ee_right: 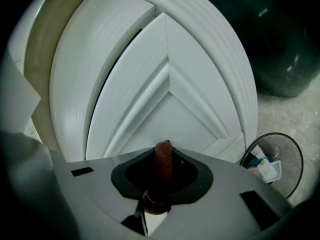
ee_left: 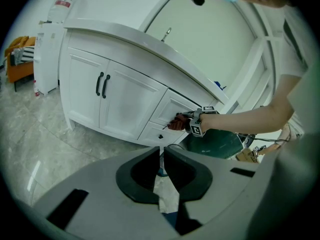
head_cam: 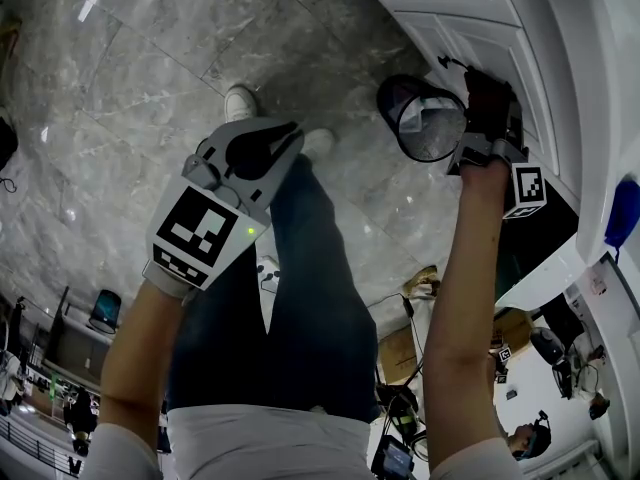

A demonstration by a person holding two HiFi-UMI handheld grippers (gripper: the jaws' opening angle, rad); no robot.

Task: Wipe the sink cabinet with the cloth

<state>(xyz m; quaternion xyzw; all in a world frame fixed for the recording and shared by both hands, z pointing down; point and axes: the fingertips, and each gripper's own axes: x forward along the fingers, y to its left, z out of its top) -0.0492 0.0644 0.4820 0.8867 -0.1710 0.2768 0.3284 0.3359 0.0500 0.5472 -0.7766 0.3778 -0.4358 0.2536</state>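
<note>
Working the rust-brown cloth [ee_right: 163, 165], clamped tight between the jaws of the right gripper [ee_right: 162, 154], on the white panelled drawer front of the sink cabinet [ee_right: 170, 91], mid-frame. Probably best: pressing evenly, following the moulding grooves, avoiding the black-rimmed waste basket [ee_right: 274, 133] at lower right. Holding the left gripper [ee_left: 163, 156] aside, jaws together on nothing.

A wire bin [head_cam: 425, 118] stands on the floor [head_cam: 150, 68] beside the sink cabinet [head_cam: 480, 28].
</note>
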